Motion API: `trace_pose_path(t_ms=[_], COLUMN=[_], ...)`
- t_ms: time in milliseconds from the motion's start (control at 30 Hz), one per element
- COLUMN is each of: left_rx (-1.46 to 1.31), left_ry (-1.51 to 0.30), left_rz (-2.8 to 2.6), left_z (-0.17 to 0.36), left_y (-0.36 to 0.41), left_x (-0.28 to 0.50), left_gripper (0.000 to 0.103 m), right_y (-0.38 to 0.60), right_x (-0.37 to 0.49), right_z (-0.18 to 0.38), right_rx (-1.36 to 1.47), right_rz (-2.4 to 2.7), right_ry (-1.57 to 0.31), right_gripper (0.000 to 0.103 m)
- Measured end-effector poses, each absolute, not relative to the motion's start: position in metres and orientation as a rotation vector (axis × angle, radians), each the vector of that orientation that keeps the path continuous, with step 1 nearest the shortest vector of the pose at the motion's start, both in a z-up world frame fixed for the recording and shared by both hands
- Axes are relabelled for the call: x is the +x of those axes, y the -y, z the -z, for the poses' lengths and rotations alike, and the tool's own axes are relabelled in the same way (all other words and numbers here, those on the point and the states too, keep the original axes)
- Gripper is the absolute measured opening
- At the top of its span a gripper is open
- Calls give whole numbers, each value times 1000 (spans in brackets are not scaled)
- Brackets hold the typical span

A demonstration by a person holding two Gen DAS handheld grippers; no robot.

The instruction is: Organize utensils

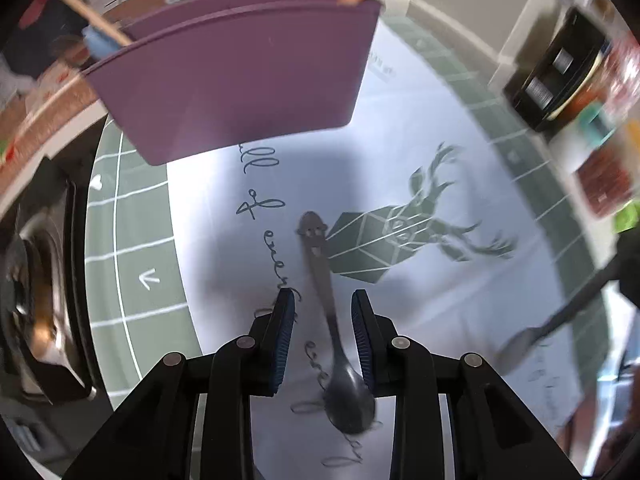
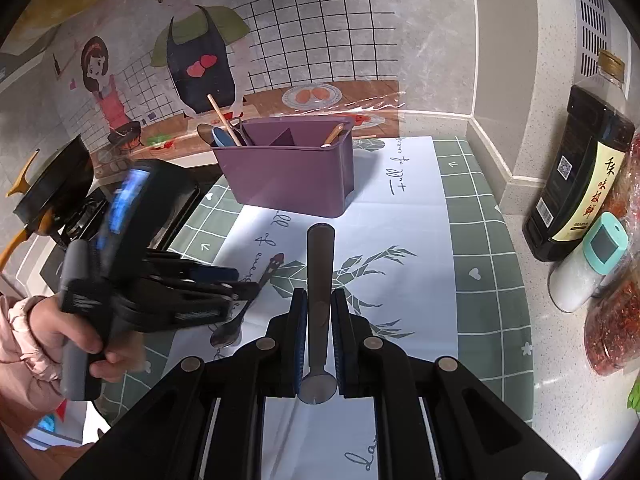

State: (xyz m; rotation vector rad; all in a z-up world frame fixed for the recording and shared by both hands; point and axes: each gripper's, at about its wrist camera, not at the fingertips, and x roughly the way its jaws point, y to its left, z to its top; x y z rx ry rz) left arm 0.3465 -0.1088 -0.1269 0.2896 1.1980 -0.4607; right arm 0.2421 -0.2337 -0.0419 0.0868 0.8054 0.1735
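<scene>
A metal spoon with a brown cartoon handle end lies on the white and green mat, bowl toward the camera. My left gripper is open and straddles its handle, and the pads do not touch it. The right wrist view shows the same spoon under the blurred left gripper. My right gripper is shut on a dark grey utensil handle that points toward the purple caddy. The caddy holds a wooden stick, a blue spoon and a wooden-handled utensil.
A dark sauce bottle, a white shaker with a teal lid and bags of red chillies stand at the right. A stove with a black pan is at the left. A person's hand and pink sleeve hold the left gripper.
</scene>
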Motion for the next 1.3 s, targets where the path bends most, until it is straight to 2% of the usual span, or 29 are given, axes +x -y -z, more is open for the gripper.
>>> trace_pose_path(t_ms=[133,200,333,433,567,767,967,1100,1300], left_rx=[357,338,300,268,76,-77,-115,-114,-130], left_ry=[-1188,-1185,-1150,-1083,-1032,-771,-654,-680,-965], left_rz=[444,479,503,504,561,566,534,491,397], left_z=[134,134,135,133,116,64,37,34,72], left_y=[116,116,113,107,75,37,24,17,9], left_x=[348,347,341,328,315,284,286,297,334], left_gripper=[30,18,8,8,8,7,5,5,9], right_y=[233,233,233,232,231,231,227,224,225], right_x=[245,247,249,250,246,243,243,245,250], right_z=[43,43,42,42,38,31,24,16,13], right_rx=[86,83,82,81,71,68,79,69,54], right_rz=[-175,-174,-160,-145,-137,-135,-153,-165,-160], right_ry=[-804,-806,-807,-808,-799,-786,-763,-746,-746], right_gripper=[11,11,11,11,11,11,11,11,10])
